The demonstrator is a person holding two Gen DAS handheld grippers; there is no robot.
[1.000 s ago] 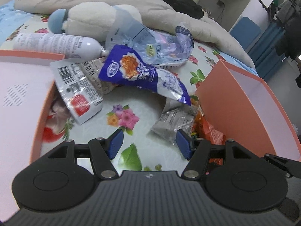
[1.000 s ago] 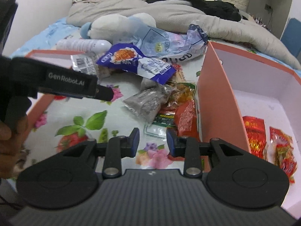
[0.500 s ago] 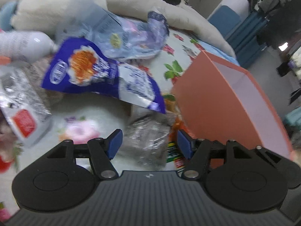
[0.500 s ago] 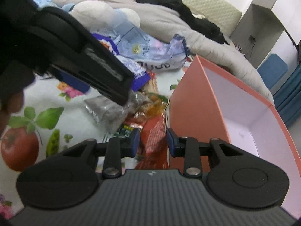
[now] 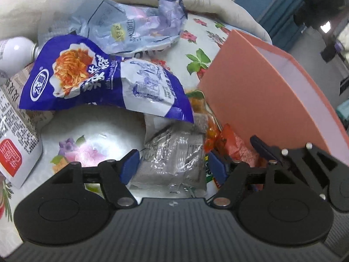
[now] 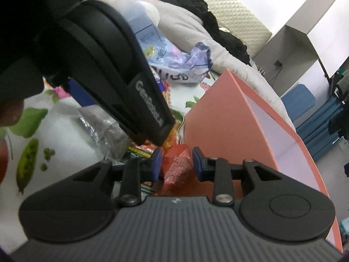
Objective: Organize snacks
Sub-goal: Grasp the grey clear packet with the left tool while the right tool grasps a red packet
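A crumpled silver-grey snack packet (image 5: 174, 157) lies on the flowered sheet between the blue pads of my left gripper (image 5: 173, 167). Its jaws are opening and do not press on the packet. Beside it lie an orange packet (image 5: 209, 126) and a red packet (image 5: 235, 146), against the salmon-pink box (image 5: 261, 100). My right gripper (image 6: 176, 163) stands narrowly open astride the red packet (image 6: 176, 168), close to the box wall (image 6: 229, 120). The left gripper's black body (image 6: 130, 100) crosses the right wrist view.
A blue noodle bag (image 5: 98, 80) overlaps the grey packet's far edge. Behind it are a pale blue-lilac bag (image 5: 130, 26), a white bottle (image 5: 15, 52) and a white packet with a red label (image 5: 13, 148). A beige quilt (image 6: 185, 30) and dark clothes lie beyond.
My left gripper moved right and down until the grey packet lay between its pads. My right gripper sank and rolled toward the red packet by the box; the left gripper now blocks its upper left view.
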